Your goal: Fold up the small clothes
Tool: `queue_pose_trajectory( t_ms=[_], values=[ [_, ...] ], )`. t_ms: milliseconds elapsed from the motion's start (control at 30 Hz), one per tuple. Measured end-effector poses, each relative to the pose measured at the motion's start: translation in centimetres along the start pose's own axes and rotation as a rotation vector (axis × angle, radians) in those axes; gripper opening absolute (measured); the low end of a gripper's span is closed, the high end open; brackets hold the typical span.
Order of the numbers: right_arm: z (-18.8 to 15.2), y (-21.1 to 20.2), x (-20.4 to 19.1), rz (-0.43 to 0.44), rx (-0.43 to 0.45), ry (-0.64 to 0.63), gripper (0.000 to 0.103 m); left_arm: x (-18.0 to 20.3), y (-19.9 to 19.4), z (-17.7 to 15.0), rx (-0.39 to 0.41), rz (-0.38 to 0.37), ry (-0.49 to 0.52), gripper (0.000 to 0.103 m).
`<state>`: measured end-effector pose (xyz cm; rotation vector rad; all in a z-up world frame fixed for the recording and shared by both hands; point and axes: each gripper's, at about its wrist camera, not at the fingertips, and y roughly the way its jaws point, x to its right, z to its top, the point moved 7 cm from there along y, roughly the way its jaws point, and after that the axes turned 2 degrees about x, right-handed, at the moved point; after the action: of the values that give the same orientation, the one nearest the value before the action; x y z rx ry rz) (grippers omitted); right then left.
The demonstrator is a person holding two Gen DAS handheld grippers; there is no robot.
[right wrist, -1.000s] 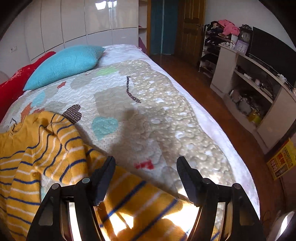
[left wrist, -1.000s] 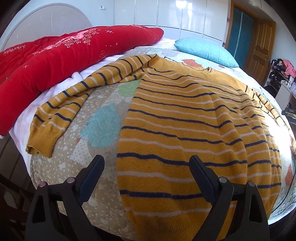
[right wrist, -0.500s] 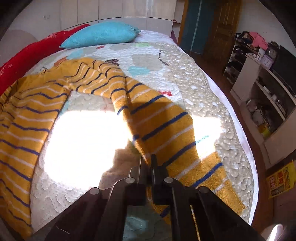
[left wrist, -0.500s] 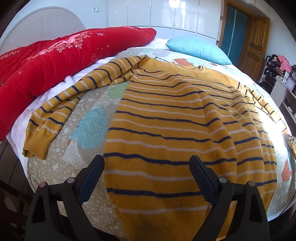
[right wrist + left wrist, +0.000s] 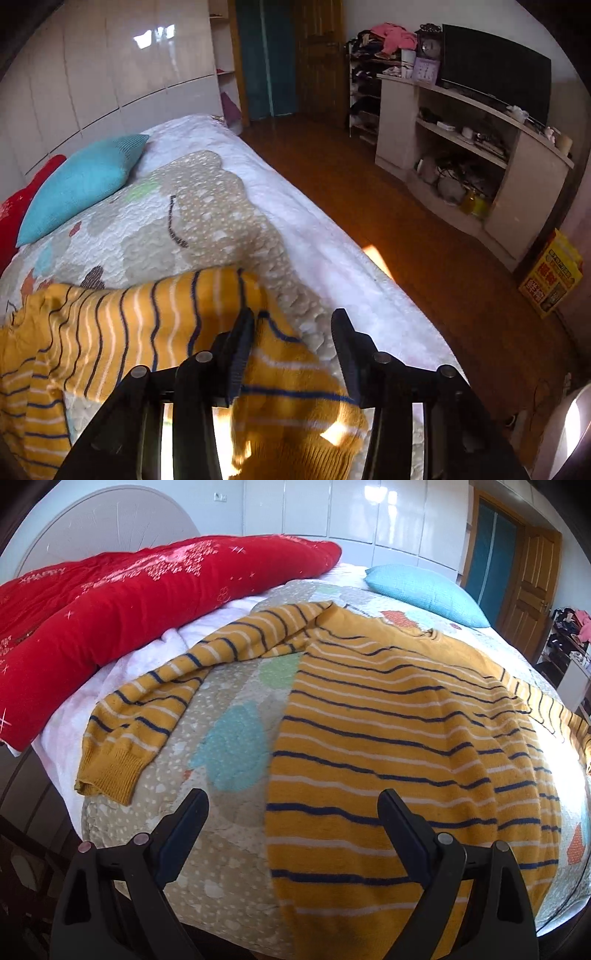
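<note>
Sweater [image 5: 388,738] lying flat on quilt [image 5: 236,738], yellow with navy and white stripes, one sleeve [image 5: 177,686] reaching toward red blanket [image 5: 110,598], blue pillow [image 5: 421,590] beyond the collar; left gripper [image 5: 293,812] hovering spread wide over the hem, pinching nothing

Right wrist view: other sleeve [image 5: 155,325] trailing across the quilt edge, its cuff [image 5: 295,413] sitting between the fingers of right gripper [image 5: 291,332], jaws opening, left finger touching knit, right finger apart; shelf unit [image 5: 472,147] standing across wooden floor [image 5: 424,258]
</note>
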<state>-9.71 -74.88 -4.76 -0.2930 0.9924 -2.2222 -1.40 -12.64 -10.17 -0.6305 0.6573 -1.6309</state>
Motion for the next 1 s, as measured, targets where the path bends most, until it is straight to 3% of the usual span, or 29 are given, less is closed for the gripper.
queue_pose_trajectory(
  t_ms=[100,167,267,333,467,500,567,667,733,800,867,900,933,967,1000],
  values=[
    [-2.9,-1.2,-1.3,0.053,-0.020,-0.074,0.059,-0.9,0.7,-0.2,-0.026,-0.012,-0.039,0.092],
    [-5.1,-1.4,-1.4,0.012,-0.037,-0.156,0.067,-1.1,0.9,-0.4,-0.033,-0.016,-0.051,0.092],
    [-7.3,-0.4,0.2,-0.057,-0.073,-0.244,0.065,-0.9,0.9,-0.5,-0.032,-0.025,-0.050,0.092],
    [-6.3,0.1,3.6,-0.148,-0.058,-0.167,0.064,-0.7,0.7,-0.4,-0.025,-0.024,-0.039,0.092],
    [-3.6,-0.8,12.4,-0.371,0.006,0.159,0.065,-0.7,0.5,-0.3,-0.017,-0.026,-0.052,0.092],
    [-3.5,-1.1,13.2,-0.362,0.008,0.189,0.065,-0.7,0.5,-0.4,-0.019,-0.026,-0.054,0.092],
    [-3.5,-1.4,12.3,-0.257,0.008,0.169,0.065,-0.7,0.6,-0.5,-0.024,-0.021,-0.049,0.092],
    [-4.7,-2.7,7.3,-0.006,0.004,0.034,0.065,-0.6,0.8,-0.7,-0.033,-0.022,-0.042,0.092],
    [-6.2,-3.8,3.2,0.107,-0.004,-0.093,0.065,-0.3,0.9,-0.8,-0.037,-0.028,-0.037,0.092],
    [-8.1,-3.9,-0.2,0.136,-0.013,-0.233,0.065,0.1,0.9,-0.9,-0.036,-0.036,-0.027,0.092],
    [-9.5,-2.7,-2.2,0.085,-0.023,-0.359,0.065,0.6,0.8,-1.0,-0.035,-0.044,-0.015,0.092],
    [-10.4,-1.9,-2.6,0.035,-0.034,-0.406,0.063,0.7,0.7,-1.0,-0.034,-0.045,-0.010,0.092],
    [-10.5,-1.2,-2.5,-0.008,-0.030,-0.431,0.042,0.8,0.5,-0.9,-0.031,-0.043,-0.005,0.092],
    [-10.0,-1.0,-2.3,-0.019,-0.023,-0.418,0.011,0.7,0.4,-0.9,-0.027,-0.039,-0.004,0.092],
    [-9.1,-0.9,-1.8,-0.027,-0.033,-0.376,0.008,0.6,0.3,-0.8,-0.022,-0.035,-0.005,0.092]
  ],
)
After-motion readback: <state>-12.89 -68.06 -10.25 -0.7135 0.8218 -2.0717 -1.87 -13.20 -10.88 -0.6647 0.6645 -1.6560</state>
